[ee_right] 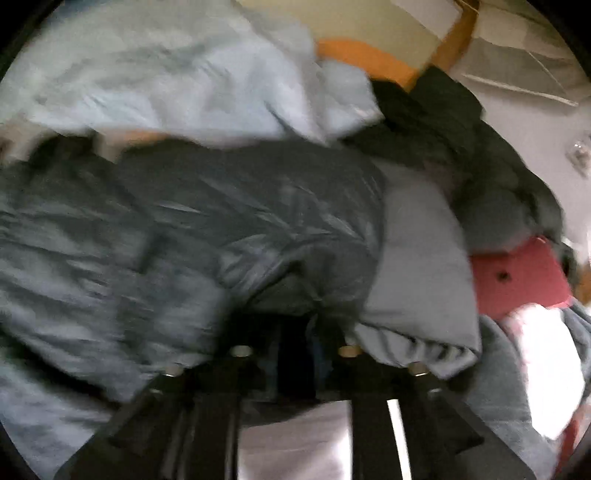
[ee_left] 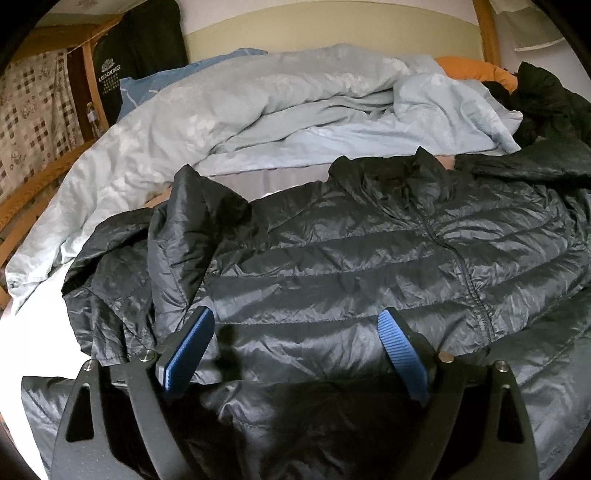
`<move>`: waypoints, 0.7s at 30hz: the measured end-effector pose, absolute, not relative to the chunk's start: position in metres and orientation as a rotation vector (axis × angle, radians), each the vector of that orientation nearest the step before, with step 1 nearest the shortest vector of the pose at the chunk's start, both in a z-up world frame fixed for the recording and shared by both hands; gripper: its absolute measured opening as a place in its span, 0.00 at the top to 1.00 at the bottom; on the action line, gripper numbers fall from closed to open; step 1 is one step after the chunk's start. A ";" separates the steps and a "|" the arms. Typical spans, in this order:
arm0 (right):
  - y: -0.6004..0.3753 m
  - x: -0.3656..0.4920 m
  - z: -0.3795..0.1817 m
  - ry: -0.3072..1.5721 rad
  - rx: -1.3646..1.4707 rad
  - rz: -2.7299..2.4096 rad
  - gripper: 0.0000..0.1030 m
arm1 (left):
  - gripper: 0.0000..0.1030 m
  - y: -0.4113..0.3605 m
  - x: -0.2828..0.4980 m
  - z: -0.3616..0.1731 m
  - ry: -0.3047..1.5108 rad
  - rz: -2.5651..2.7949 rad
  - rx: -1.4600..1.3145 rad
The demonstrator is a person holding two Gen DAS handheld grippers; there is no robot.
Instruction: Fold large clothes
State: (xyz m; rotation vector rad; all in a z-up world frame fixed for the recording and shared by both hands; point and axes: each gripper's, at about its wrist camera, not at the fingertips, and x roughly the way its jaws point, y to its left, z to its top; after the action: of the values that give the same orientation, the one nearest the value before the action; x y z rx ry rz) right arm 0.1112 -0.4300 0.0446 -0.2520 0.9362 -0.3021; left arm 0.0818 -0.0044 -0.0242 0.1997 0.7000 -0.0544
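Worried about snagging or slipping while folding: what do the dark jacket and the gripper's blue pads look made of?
Jacket: thin, glossy synthetic shell, probably nylon, quilted in horizontal bands; it shines and crinkles finely.
Left gripper pads: matte blue, ribbed, likely rubber or soft plastic; the ridges suggest it.

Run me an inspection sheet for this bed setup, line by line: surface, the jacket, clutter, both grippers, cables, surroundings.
Surface: bed, mostly covered; a grey sheet strip shows beyond the jacket.
Job's things: dark quilted jacket spread front up, zip closed, left sleeve crumpled.
Clutter: pale blue duvet bunched behind; orange pillow; second dark garment at far right; red item, blurred.
Grippers: left gripper open above the jacket's hem, blue pads clear of the fabric. Right gripper dark and blurred, jacket fabric bunched at its fingers; grip cannot be told.
Cables: nothing seen.
Surroundings: wooden bed frame, patterned curtain, black hanging cloth.
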 end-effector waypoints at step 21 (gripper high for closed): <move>-0.388 0.153 0.018 0.725 -0.381 -0.289 0.93 | 0.13 0.002 0.090 -0.030 0.733 -0.081 0.153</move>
State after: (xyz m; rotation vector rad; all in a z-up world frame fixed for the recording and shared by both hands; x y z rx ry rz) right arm 0.1528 -0.3875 0.0184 -0.3811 0.7245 -0.2892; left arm 0.0898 0.0023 -0.0298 0.1532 0.7331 -0.0811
